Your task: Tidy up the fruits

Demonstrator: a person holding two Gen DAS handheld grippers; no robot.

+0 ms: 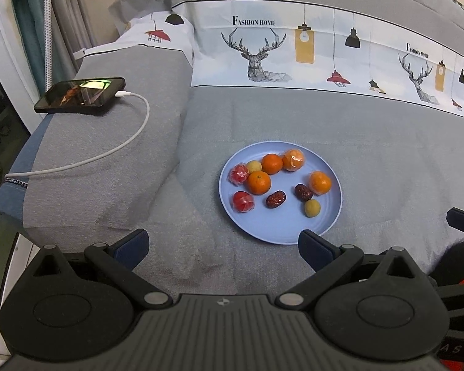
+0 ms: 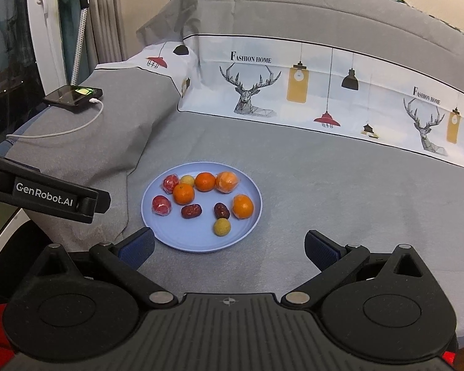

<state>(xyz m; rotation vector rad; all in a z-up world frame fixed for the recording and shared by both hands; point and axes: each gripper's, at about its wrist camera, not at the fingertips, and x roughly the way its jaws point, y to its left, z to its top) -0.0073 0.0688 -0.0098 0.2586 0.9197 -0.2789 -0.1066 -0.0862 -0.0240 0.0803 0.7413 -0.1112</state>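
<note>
A light blue plate (image 1: 278, 228) (image 2: 176, 238) rests on the grey bed sheet and holds several fruits: oranges (image 1: 259, 182) (image 2: 183, 194), two dark red dates (image 1: 275, 199) (image 2: 191, 211), two small yellow fruits (image 1: 312, 208) (image 2: 222, 227) and red wrapped fruits (image 1: 242, 201) (image 2: 161, 205). My left gripper (image 1: 222, 247) hovers open just short of the plate's near rim, its right finger over the rim. My right gripper (image 2: 229, 247) is open too, in front of the plate and slightly to its right. Neither holds anything. The left gripper's body (image 2: 46, 198) shows at the left of the right wrist view.
A black phone (image 1: 80, 95) (image 2: 74, 95) with a white charging cable (image 1: 130, 142) lies on the grey pillow (image 1: 108, 167) left of the plate. A printed quilt with deer and lamps (image 1: 294, 52) (image 2: 294, 92) runs along the back. Bare sheet stretches right of the plate.
</note>
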